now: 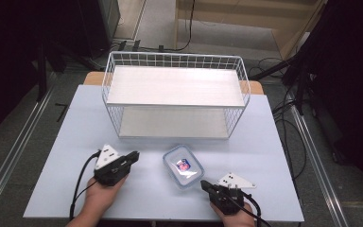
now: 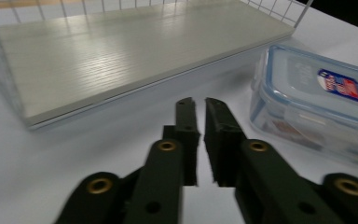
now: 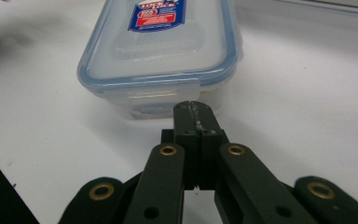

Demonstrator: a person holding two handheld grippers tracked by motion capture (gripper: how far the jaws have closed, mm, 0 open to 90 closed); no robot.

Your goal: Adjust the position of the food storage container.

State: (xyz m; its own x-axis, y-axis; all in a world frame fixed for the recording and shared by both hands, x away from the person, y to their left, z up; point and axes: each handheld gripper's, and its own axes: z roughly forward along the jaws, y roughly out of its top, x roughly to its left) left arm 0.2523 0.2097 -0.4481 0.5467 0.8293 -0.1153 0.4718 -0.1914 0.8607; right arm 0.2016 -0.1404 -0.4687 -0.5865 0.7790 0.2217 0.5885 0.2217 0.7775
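A clear plastic food container (image 1: 183, 165) with a blue-rimmed lid and a red and blue label lies on the pale table, in front of the wire shelf. My left gripper (image 1: 134, 155) rests to the container's left with its jaws pointing toward the container and the shelf. In the left gripper view, the left gripper (image 2: 199, 101) has its jaws together with nothing between them, and the container (image 2: 317, 107) lies to the right. My right gripper (image 1: 203, 183) sits just right of the container's near corner. In the right gripper view, the right gripper (image 3: 192, 105) is shut and empty, close to the container (image 3: 163, 46).
A white wire shelf unit (image 1: 175, 59) with two wooden boards stands at the back of the pale blue table (image 1: 66, 142). Its lower board (image 2: 121, 51) lies straight ahead of my left gripper. Cables run on the floor around the table.
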